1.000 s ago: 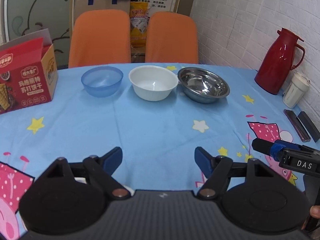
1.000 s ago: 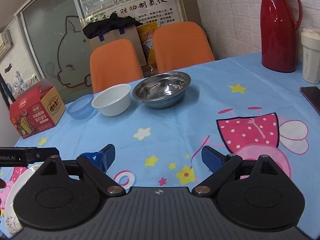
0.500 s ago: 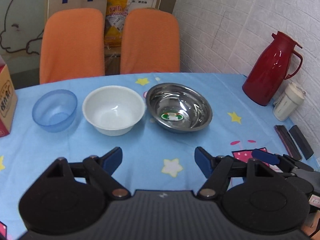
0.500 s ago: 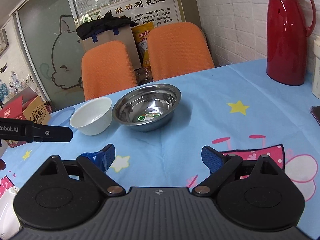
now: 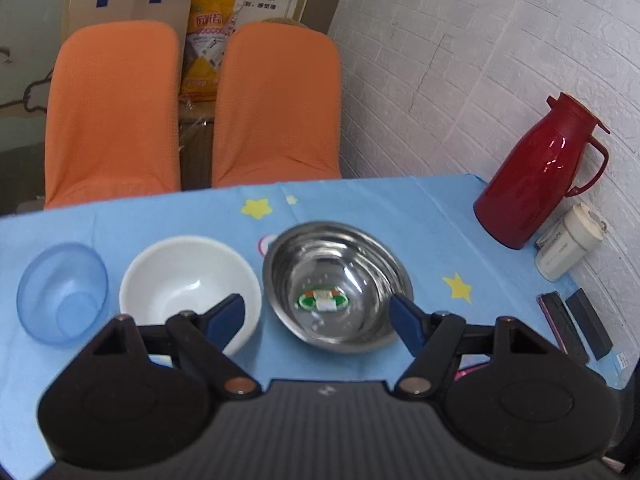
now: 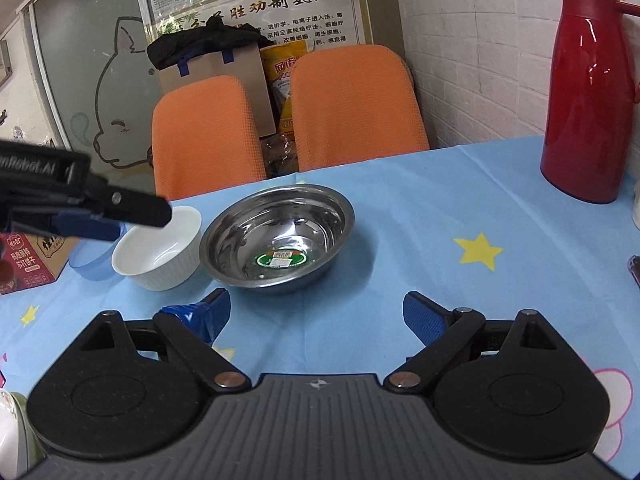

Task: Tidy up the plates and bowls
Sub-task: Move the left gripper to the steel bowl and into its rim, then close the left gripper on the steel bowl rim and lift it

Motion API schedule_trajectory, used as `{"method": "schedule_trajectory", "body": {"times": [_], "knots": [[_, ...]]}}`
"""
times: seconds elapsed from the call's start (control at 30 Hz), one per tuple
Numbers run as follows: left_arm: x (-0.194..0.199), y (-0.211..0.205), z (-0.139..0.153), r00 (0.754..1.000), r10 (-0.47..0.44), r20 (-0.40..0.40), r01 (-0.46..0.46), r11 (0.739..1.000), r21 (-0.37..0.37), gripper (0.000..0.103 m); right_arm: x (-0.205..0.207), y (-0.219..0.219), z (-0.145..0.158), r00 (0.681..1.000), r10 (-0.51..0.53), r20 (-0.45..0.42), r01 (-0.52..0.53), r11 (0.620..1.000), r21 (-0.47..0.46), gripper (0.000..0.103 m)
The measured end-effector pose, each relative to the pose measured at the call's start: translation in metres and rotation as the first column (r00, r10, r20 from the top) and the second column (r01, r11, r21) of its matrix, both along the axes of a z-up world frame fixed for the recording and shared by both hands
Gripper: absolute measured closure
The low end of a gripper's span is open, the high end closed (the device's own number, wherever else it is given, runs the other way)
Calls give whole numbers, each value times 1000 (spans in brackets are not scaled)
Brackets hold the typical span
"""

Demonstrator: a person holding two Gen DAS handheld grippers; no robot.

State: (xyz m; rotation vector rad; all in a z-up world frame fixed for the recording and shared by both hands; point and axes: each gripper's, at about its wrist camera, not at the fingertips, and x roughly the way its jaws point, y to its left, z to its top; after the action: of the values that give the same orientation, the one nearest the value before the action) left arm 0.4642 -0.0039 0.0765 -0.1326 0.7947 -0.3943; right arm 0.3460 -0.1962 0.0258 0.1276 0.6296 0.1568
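Up close, the left hand-held gripper (image 5: 318,316) hovers over the tabletop (image 5: 420,216) with its blue-padded jaws standing moderately apart and nothing between them. Seen from its own camera, its left fingertip (image 5: 226,314) lies in front of the white ceramic bowl (image 5: 184,276) and its right fingertip in front of the near rim of the shiny round stainless-steel bowl (image 5: 336,284); whether either pad touches a bowl cannot be told. From the right wrist view this gripper (image 6: 100,216) reaches in from the left edge, above the white bowl (image 6: 160,256).

The right hand-held gripper (image 6: 316,316) also holds nothing, its jaws parted to a middling width over bare blue cloth, just short of the steel bowl (image 6: 280,236).

Three bowls sit upright in a row on the star-patterned light-blue tablecloth. The translucent blue plastic bowl (image 5: 62,292) is on the left, the white one in the middle and the steel one on the right, each just beside its neighbour. A green and white sticker (image 5: 322,300) lies on the bottom of the steel bowl.

Farther right, near the white brick wall (image 5: 480,60), stand a tall red thermos jug (image 5: 536,176) and a cream-coloured cup with a lid (image 5: 568,242), with two dark flat bars (image 5: 576,326) on the cloth in front of them. A red printed carton (image 6: 28,264) sits at the left end of the tabletop. Behind the tabletop are two orange chair backs (image 5: 112,112), and a brown cardboard box (image 5: 128,8) with dark cloth on top.
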Motion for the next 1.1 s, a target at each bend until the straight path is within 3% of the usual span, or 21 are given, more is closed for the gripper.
{"method": "schedule_trajectory", "body": {"times": [0.07,0.13,0.23,0.4,0.63,1.1], "knots": [[26,-6,-3,1000,-26,6,26,998,55,31,10,-2,2,1000,-4,-3,4,1000,-4,22],[52,-13,-15,998,-51,-39,54,995,87,31,25,-3,1,1000,-16,-9,16,1000,-5,22],[85,-25,-35,990,-90,-107,99,992,84,31,54,-2,-5,999,-17,-49,17,1000,-13,22],[117,-45,-62,980,-123,-155,143,982,124,31,88,-6,-23,993,-22,-117,17,999,-44,22],[123,-60,-83,985,-107,-137,131,975,181,31,105,-3,-43,987,-20,-158,9,997,-71,22],[121,-75,-91,983,-147,-113,169,959,226,33,107,14,-50,996,-20,-87,8,991,-135,22]]}}
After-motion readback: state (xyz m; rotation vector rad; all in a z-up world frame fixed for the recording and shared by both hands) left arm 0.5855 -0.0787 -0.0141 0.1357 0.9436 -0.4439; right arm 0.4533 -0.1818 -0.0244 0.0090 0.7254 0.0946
